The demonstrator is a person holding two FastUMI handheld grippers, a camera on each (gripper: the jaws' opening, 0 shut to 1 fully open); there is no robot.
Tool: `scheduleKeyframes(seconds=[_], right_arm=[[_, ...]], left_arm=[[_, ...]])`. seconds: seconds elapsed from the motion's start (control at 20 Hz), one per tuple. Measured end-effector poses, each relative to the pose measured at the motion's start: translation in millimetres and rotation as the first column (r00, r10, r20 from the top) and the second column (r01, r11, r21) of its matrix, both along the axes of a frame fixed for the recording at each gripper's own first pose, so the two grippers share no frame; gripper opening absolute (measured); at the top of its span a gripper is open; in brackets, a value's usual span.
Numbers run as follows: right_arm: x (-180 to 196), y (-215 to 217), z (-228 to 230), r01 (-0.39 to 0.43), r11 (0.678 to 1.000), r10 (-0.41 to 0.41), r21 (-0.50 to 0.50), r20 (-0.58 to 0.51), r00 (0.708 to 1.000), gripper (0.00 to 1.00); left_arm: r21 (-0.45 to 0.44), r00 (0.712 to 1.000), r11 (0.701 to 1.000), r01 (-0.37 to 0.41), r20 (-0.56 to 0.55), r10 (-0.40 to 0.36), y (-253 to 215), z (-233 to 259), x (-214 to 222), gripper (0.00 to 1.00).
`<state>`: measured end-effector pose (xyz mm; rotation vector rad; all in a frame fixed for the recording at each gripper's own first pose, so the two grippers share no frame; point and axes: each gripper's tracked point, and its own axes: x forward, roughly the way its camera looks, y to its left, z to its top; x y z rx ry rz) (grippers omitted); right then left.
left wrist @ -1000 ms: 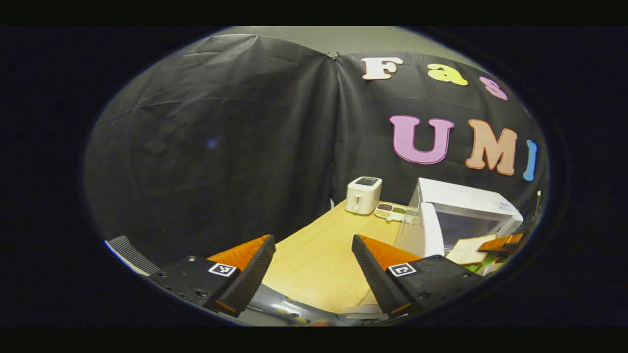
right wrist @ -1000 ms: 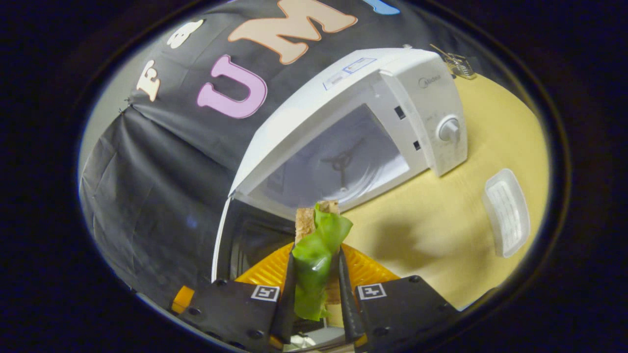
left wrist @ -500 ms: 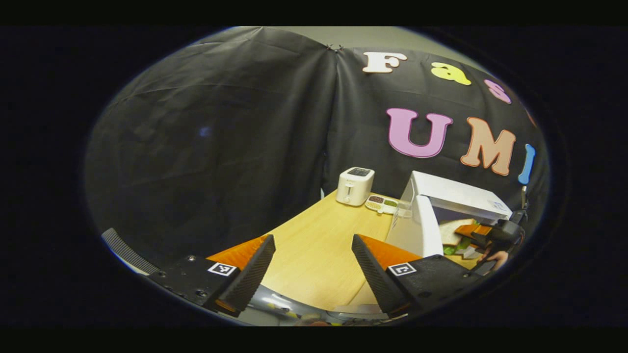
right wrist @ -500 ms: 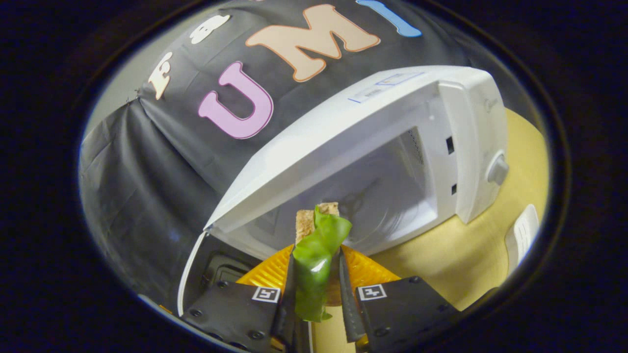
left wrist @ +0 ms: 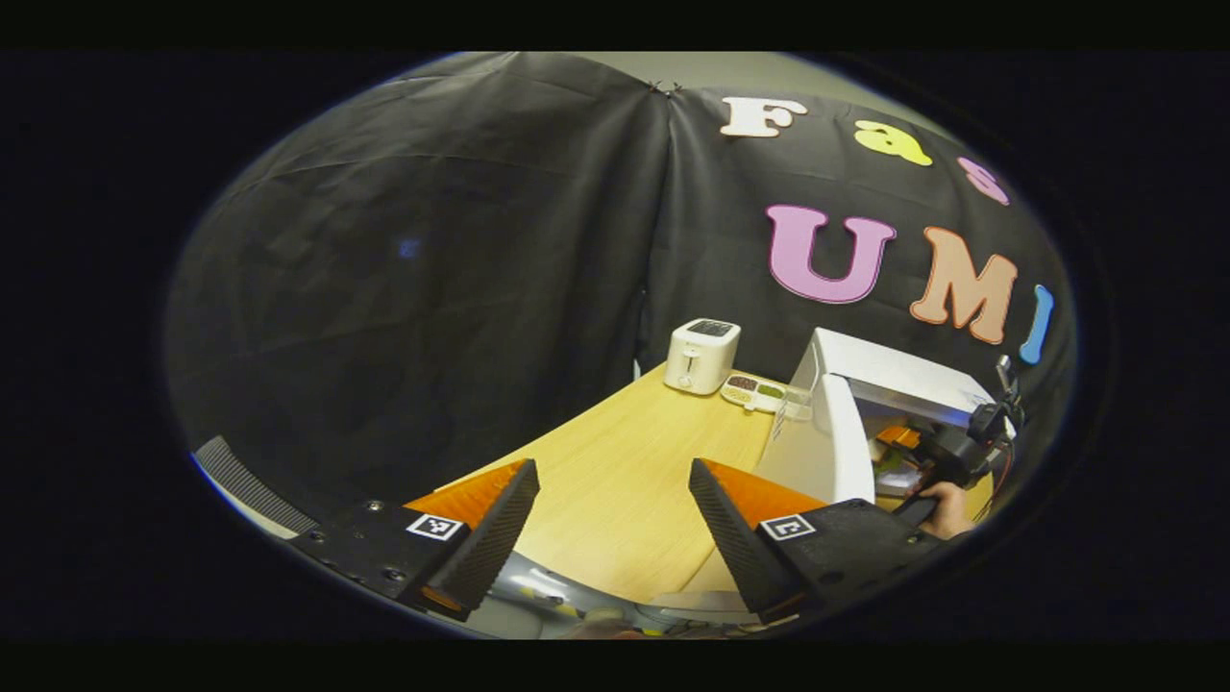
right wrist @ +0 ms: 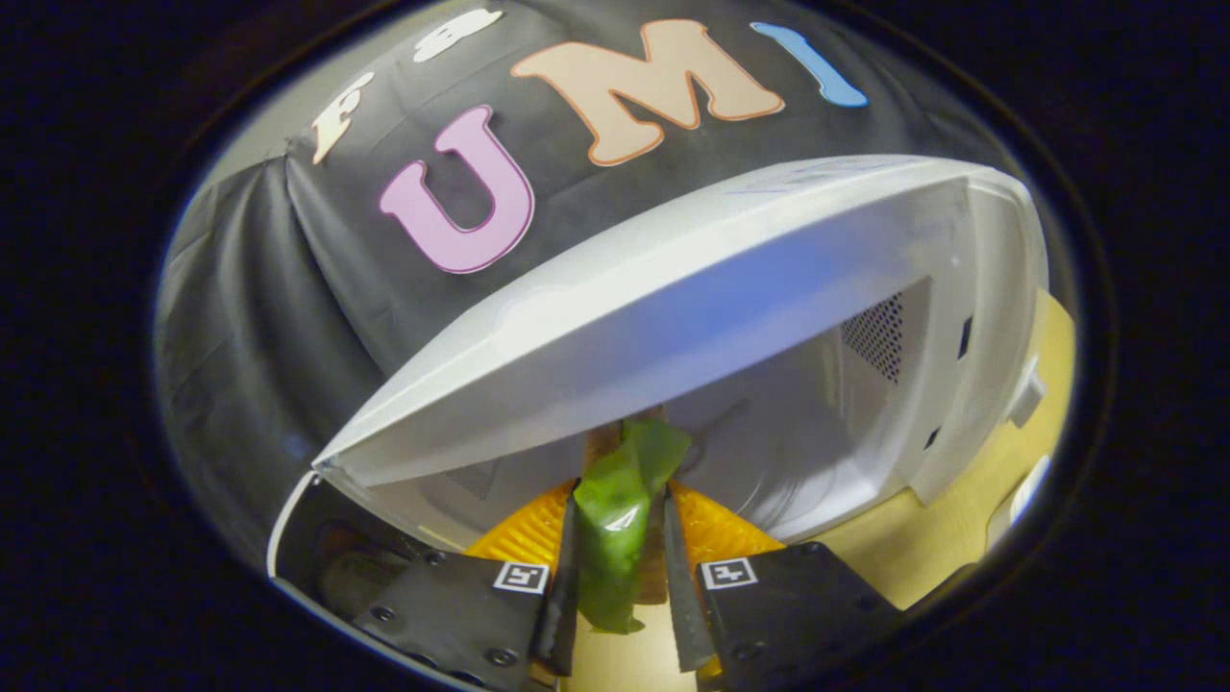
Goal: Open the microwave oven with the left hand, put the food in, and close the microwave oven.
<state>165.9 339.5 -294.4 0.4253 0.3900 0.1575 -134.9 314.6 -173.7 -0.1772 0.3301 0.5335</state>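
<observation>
Dim booth, fisheye-warped edges, soft focus.

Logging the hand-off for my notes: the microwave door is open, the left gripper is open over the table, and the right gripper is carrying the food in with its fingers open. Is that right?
Not quite: the right gripper is shut on the sandwich, as the right gripper view shows. The microwave door is open and the left gripper is open over the table.

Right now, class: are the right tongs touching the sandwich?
Touching. The right gripper view shows both fingers of the right tongs pressed against the sandwich, lettuce bulging between them.
</observation>
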Motion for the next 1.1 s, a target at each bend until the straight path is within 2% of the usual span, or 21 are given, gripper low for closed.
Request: scheduleKeyframes(seconds=[0.05,0.2,0.4,0.45,0.5,0.55,0.65,0.7,0.75,0.8,0.85,0.9,0.95,1.05,1.1], right_arm=[[4,-2,-1,0.006,1.000,-0.005,-0.024,0.014,1.000,0.35],[12,-10,-11,0.039,0.997,-0.039,-0.064,0.007,0.999,0.36],[19,-25,-17,0.066,0.986,-0.066,-0.151,0.008,0.998,0.52],[21,-29,-16,0.075,0.981,-0.072,-0.179,0.022,0.997,0.54],[22,-35,-16,0.081,0.972,-0.075,-0.220,0.031,0.997,0.59],[23,-40,-19,0.080,0.964,-0.075,-0.253,0.030,0.997,0.61],[27,-47,-24,0.077,0.958,-0.075,-0.277,0.018,0.997,0.67],[26,-51,-26,0.074,0.955,-0.074,-0.287,0.011,0.997,0.67],[26,-55,-27,0.070,0.953,-0.070,-0.295,0.008,0.997,0.84],[25,-58,-27,0.065,0.951,-0.065,-0.303,0.008,0.998,0.81],[23,-60,-26,0.062,0.949,-0.061,-0.310,0.011,0.998,0.89],[21,-62,-24,0.060,0.946,-0.059,-0.318,0.013,0.998,0.84],[19,-63,-22,0.057,0.945,-0.055,-0.322,0.016,0.998,0.88],[11,-65,-18,0.050,0.941,-0.045,-0.334,0.020,0.999,0.90],[5,-64,-14,0.044,0.941,-0.038,-0.334,0.025,0.999,0.96]], left_arm=[[0.002,1.000,1.000,-0.002,0.001,0.002,0,-1,-3,0.96],[0.002,1.000,1.000,-0.004,0.000,0.004,-1,0,-5,0.96],[0.003,1.000,1.000,-0.011,-0.008,0.011,1,-2,-5,0.94],[0.004,1.000,1.000,-0.013,-0.007,0.013,2,-3,-5,0.96],[0.003,1.000,1.000,-0.013,-0.007,0.013,2,-2,-4,0.94],[0.000,1.000,1.000,-0.011,-0.007,0.011,1,-3,-5,0.96],[0.000,1.000,1.000,-0.005,-0.008,0.005,0,-4,-5,0.94],[0.001,1.000,1.000,-0.001,-0.008,0.001,1,-4,-5,0.97],[0.001,1.000,1.000,0.002,-0.008,-0.002,0,-4,-5,0.94],[0.002,1.000,1.000,0.005,-0.010,-0.005,0,-4,-4,0.94],[0.003,1.000,1.000,0.008,-0.012,-0.008,-1,-4,-4,0.94],[0.001,1.000,1.000,0.011,-0.013,-0.011,-1,-5,-4,0.97],[-0.002,1.000,1.000,0.016,-0.014,-0.017,-2,-6,-3,0.96],[-0.011,0.999,0.999,0.031,-0.015,-0.031,-5,-8,-3,0.97],[-0.016,0.999,0.999,0.038,-0.017,-0.038,-6,-9,-3,0.96]])
